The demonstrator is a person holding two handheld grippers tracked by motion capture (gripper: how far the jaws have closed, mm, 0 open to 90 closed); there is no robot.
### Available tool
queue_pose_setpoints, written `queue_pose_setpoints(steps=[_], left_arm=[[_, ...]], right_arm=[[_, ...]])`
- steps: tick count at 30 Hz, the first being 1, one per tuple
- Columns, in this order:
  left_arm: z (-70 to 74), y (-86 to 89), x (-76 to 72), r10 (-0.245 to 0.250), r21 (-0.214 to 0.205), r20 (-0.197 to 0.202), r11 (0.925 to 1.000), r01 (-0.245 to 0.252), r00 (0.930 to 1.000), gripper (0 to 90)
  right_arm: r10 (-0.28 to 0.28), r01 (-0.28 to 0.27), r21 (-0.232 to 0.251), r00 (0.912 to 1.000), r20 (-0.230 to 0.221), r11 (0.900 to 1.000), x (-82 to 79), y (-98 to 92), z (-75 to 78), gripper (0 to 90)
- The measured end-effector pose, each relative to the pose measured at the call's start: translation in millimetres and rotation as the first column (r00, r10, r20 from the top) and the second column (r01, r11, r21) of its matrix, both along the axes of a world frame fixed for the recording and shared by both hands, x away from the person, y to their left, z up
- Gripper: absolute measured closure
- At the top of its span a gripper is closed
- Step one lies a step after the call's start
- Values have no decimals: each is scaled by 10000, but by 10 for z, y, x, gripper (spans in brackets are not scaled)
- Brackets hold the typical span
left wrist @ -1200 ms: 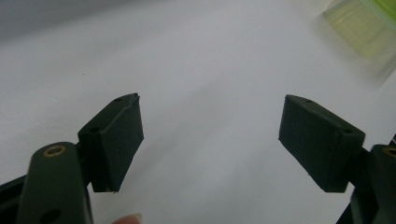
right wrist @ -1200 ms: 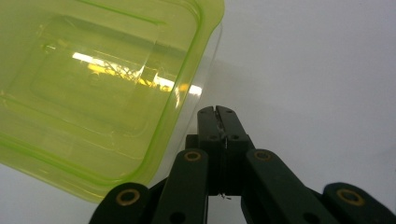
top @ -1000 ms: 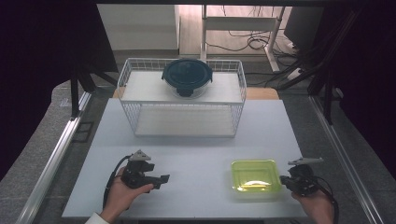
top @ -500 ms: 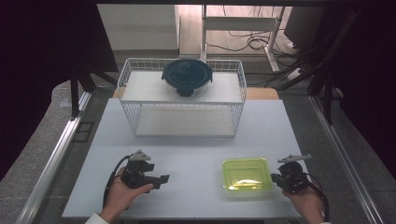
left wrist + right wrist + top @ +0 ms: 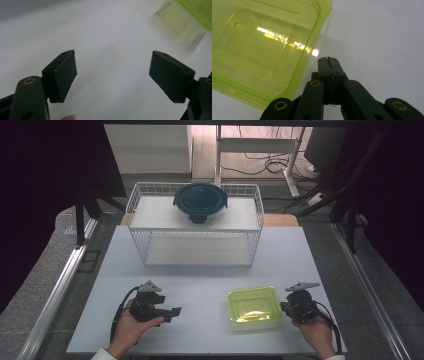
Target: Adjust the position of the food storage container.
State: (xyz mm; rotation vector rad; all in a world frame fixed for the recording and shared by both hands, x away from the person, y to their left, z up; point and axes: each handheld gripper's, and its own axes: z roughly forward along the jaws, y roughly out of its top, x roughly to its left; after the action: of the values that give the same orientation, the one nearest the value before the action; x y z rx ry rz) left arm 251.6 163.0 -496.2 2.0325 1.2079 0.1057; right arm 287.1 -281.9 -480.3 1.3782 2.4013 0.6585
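Observation:
A square clear container with a yellow-green lid sits on the white table near the front right. My right gripper is shut with nothing between its jaws, and its tips rest at the container's right side. In the right gripper view the closed tips sit right beside the clear wall under the lid. My left gripper is held low at the front left, pointing right, open and empty. In the left gripper view its pads stand wide apart over bare table, with the container farther off.
A white wire basket rack stands at the back of the table. A round container with a dark lid rests on the rack's upper shelf. Metal rails run along both sides of the table.
My right gripper and the yellow-green container have slid to the left together across the table. The left gripper has stayed where it was.

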Motion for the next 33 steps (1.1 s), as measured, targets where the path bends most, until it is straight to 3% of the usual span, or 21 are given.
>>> queue_pose_setpoints(steps=[11, 19, 33], left_arm=[[1, 27, 7, 78, -77, 5, 9999, -78, 10000, 213], [4, 46, 13, 109, -81, -6, 9999, -109, 9999, 213], [13, 113, 23, 331, -216, 21, 9992, -330, 9995, 214]], right_arm=[[603, -602, -83, 9981, 103, 9982, 41, 325, -5, 889], [1269, -1269, -57, 9919, 55, 9919, 57, 669, -24, 888], [1890, -1890, -18, 9820, -38, 9820, 86, 1059, -81, 888]])
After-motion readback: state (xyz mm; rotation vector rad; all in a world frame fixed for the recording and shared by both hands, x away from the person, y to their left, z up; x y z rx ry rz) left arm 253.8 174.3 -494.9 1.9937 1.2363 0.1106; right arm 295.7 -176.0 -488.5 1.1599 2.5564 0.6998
